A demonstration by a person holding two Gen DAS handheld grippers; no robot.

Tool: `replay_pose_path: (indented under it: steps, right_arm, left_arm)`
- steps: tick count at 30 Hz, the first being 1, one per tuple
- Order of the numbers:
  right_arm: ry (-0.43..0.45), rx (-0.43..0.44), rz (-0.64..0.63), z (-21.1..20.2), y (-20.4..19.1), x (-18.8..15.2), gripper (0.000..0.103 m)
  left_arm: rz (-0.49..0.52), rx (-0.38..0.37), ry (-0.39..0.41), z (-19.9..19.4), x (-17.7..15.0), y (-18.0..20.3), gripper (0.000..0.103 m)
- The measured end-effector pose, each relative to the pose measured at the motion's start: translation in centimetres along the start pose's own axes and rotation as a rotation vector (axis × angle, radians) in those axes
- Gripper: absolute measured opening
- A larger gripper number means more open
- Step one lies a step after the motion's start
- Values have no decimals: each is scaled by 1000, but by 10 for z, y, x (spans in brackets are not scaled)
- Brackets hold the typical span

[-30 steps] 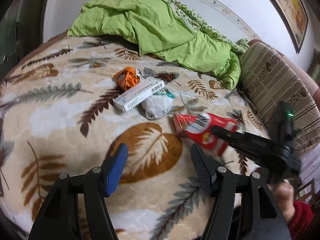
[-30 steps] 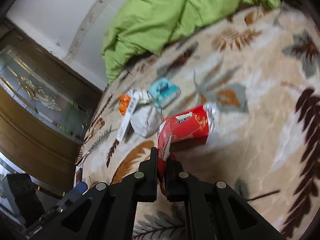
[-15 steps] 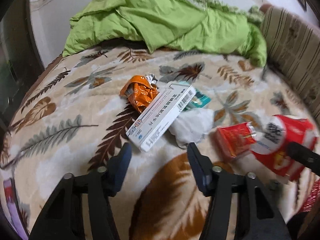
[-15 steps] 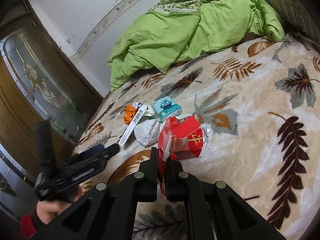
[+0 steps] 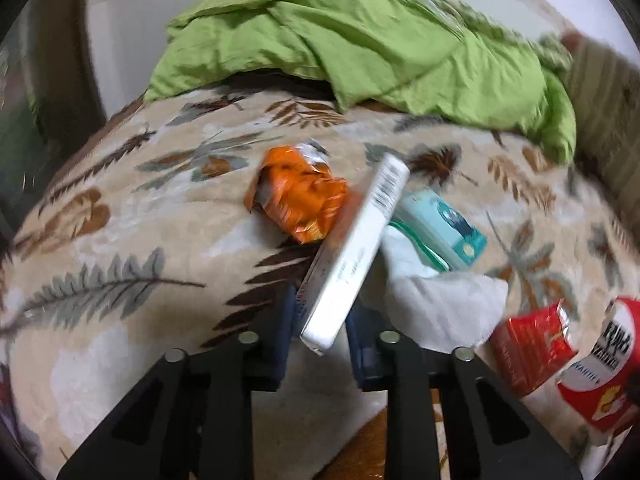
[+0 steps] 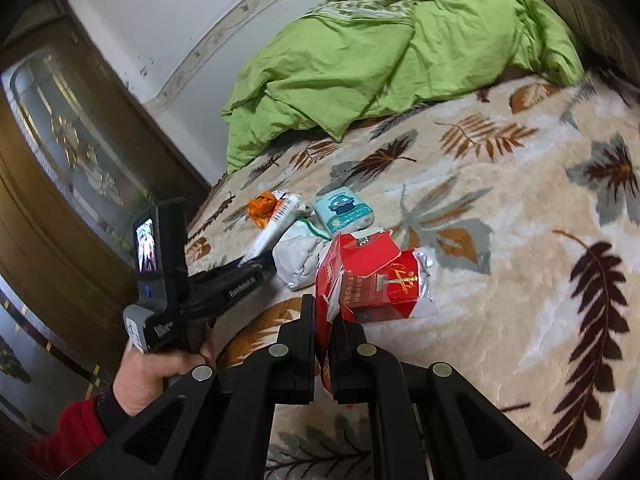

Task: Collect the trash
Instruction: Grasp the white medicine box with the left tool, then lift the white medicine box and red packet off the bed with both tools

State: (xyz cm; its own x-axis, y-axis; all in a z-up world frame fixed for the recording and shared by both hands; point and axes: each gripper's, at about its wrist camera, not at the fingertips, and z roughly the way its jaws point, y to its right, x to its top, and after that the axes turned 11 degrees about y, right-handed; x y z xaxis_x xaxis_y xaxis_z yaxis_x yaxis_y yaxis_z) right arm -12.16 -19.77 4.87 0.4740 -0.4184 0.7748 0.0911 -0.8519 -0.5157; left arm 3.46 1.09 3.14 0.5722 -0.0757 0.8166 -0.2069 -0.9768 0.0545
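Trash is gripped in both tools above a leaf-patterned blanket [image 6: 520,240].

The left gripper [image 5: 320,332], its jaws just closed, is seen pinching a long white box [image 5: 352,256], whose print is blurred. The right gripper [image 6: 324,344] is pressed together on a red wrapper [image 6: 360,276], apparently partly hidden by the jaws. An orange wrapper [image 5: 300,200], teal tissue pack [image 5: 440,224] and white tissue [image 5: 436,304] are crowded beside the box.

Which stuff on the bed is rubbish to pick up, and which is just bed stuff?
Rubbish:
- white box
- orange wrapper
- crumpled tissue
- teal tissue pack
- red carton
- red packet

Just bed stuff:
- green duvet
- leaf blanket
- striped pillow
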Motion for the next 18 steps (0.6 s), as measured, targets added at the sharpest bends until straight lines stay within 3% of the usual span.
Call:
replay_pose_path:
  steps: [3, 7, 13, 18]
  right_arm:
    - [7, -16, -42, 1, -6, -1, 5]
    - [23, -31, -59, -3, -7, -1, 5]
    - [28, -41, -82, -7, -10, -2, 5]
    - [-1, -40, -103, -3, -14, -6, 5]
  left_arm:
    - [-67, -21, -10, -6, -1, -12, 13]
    - [-144, -98, -28, -32, -7, -18, 13]
    - [-189, -184, -82, -80, -34, -12, 13]
    - [-167, -183, -150, -92, -61, -5, 13]
